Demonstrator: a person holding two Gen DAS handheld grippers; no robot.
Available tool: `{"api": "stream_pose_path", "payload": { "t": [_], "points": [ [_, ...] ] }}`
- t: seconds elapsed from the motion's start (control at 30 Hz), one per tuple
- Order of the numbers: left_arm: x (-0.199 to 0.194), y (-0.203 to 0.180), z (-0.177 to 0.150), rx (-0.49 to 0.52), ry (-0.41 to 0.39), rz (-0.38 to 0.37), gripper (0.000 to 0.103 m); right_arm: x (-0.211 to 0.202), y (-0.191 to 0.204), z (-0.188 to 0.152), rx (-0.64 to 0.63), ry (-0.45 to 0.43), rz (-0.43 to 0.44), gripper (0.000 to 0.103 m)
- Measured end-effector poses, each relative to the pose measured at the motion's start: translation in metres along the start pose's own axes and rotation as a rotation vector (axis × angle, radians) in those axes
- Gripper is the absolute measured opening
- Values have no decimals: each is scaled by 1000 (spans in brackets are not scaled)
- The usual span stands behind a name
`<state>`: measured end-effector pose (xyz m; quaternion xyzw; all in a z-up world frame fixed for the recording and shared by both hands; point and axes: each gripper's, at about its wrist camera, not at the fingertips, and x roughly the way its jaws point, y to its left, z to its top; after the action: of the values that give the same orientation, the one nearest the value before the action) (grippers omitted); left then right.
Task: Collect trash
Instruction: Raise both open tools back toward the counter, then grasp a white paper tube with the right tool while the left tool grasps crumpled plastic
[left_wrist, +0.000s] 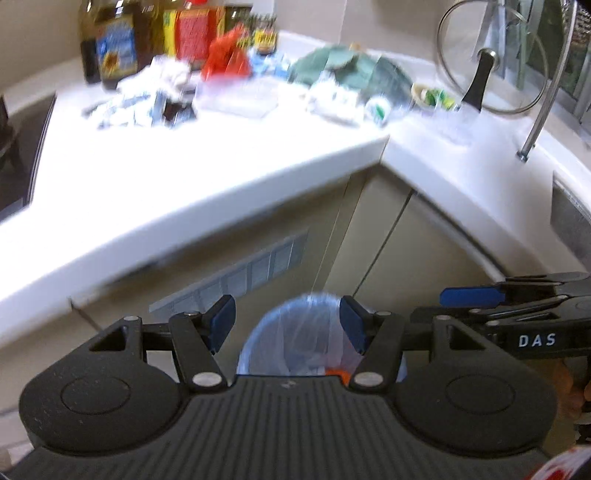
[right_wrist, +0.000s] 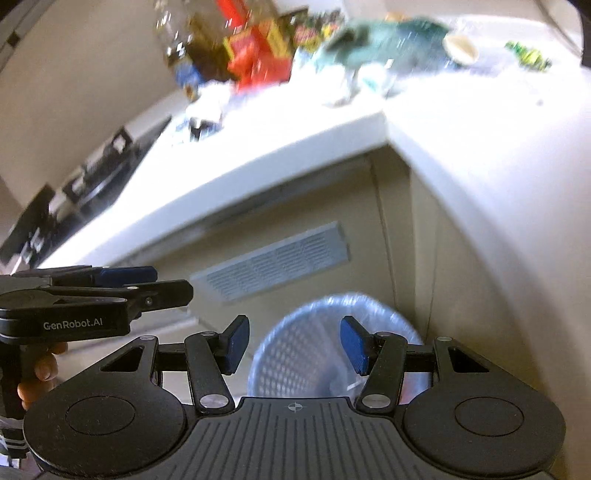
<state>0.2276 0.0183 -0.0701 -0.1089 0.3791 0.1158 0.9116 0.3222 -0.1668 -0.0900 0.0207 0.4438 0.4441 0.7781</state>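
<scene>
Left gripper (left_wrist: 287, 323) hangs with jaws apart and nothing between them, right gripper (right_wrist: 294, 345) beside it just the same, both tipped down over the blue-lined bin (right_wrist: 332, 350) on the floor at the foot of the cabinet. The trash sits up and ahead on the white table (left_wrist: 207, 155), strung left to right across the corner: crumpled white wrappers (left_wrist: 147, 99), a red bag (left_wrist: 227, 55), a green cloth heap (left_wrist: 351, 68), with the left hand looking a touch nearer the wrappers. It's a tight L-shaped kitchen corner, bottles (left_wrist: 110, 44) at the back wall, a glass lid (left_wrist: 491, 59) on the right, pictures blurred.
</scene>
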Motion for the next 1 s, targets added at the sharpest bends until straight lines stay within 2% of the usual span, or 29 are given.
{"api": "stream_pose_path", "payload": {
  "t": [0.3, 0.43, 0.7, 0.83, 1.0],
  "points": [
    [0, -10, 56, 55, -103, -34, 59, -40, -28, 36, 67, -161, -101, 56],
    [8, -14, 80, 83, -140, -42, 59, -54, -50, 54, 92, -221, -157, 63],
    [31, -12, 120, 106, -193, -27, 59, -58, -96, 106, 185, -345, -193, 65],
    [42, -12, 139, 127, -220, -17, 59, -50, -114, 134, 236, -394, -183, 65],
    [59, -15, 157, 132, -226, -20, 59, -33, -125, 160, 247, -424, -211, 64]
  ]
}}
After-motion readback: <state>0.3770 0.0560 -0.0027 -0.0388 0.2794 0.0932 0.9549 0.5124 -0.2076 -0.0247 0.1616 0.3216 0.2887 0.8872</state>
